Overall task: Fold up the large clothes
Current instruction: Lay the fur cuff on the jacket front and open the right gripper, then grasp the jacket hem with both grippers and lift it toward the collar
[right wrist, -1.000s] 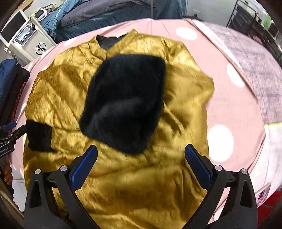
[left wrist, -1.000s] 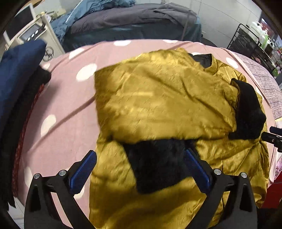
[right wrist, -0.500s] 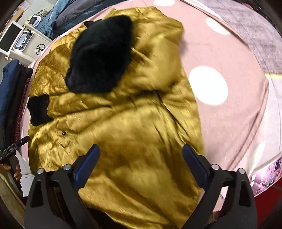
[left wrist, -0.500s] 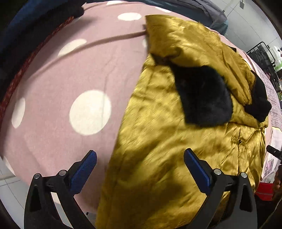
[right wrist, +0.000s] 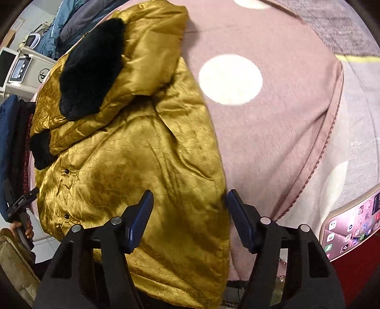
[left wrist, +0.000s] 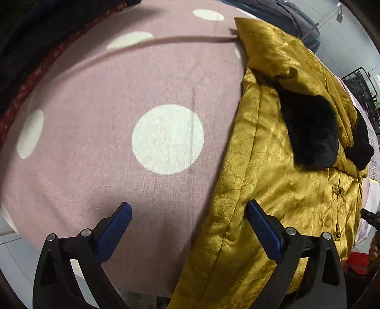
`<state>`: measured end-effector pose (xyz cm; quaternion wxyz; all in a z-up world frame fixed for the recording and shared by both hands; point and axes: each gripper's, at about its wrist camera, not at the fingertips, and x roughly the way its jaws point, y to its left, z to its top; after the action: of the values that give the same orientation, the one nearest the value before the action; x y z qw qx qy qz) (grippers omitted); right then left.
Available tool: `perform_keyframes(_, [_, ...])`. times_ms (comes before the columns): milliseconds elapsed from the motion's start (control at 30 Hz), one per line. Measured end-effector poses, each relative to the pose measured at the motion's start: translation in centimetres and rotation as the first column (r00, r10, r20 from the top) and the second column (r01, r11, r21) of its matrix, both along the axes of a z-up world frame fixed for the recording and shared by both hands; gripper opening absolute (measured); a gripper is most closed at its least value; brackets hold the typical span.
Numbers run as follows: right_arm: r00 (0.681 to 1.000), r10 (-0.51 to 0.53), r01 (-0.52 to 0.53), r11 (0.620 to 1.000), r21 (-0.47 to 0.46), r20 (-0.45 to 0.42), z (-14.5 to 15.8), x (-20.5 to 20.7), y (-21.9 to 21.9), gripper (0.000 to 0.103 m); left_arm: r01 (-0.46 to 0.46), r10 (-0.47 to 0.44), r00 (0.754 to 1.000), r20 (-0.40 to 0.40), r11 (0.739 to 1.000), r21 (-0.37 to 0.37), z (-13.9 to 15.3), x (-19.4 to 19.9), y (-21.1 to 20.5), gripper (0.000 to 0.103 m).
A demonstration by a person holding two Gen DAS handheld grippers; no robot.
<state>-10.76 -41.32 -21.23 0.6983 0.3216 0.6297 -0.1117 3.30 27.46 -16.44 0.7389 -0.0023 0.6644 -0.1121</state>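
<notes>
On the dotted pink blanket [left wrist: 118,95] the gold jacket [right wrist: 142,154] lies, sleeves w/ black cuffs folded in. My right gripper [right wrist: 188,209] has just been narrowing over its 3 o'clock hem, not pinching yet; left gripper [left wrist: 187,221] wide. Bottom fold is left, I think.

One gold jacket [left wrist: 273,185], two black fur cuffs [left wrist: 311,133], one phone [right wrist: 351,225].

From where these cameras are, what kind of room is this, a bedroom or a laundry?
Probably a bedroom or home laundry corner. A gold padded jacket lies on a pink polka-dot bedsheet, more bedding is heaped behind, and a white appliance, perhaps a washer, stands nearby.
</notes>
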Motion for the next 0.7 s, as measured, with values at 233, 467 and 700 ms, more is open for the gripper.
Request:
perform_keyframes(233, [0.999, 0.025, -0.023, 0.994, 0.108, -0.024, -1.8, -2.5, 1.0, 0.063, 0.148, -0.152, 0.986, -0.063, 0.988, -0.053, -0.8, -2.8, -0.3, 0.093])
perform_keyframes(467, [0.994, 0.085, -0.072, 0.979, 0.190, -0.062, -2.6, -5.5, 4.1, 0.052, 0.219, -0.227, 0.968, -0.104, 0.972, -0.083, -0.3, -6.7, 1.1, 0.072])
perform_keyframes(700, [0.983, 0.133, -0.094, 0.957, 0.276, -0.126, -4.3, -8.1, 6.5, 0.052, 0.179, -0.201, 0.968, -0.148, 0.973, -0.148, 0.0, -7.5, 1.8, 0.045])
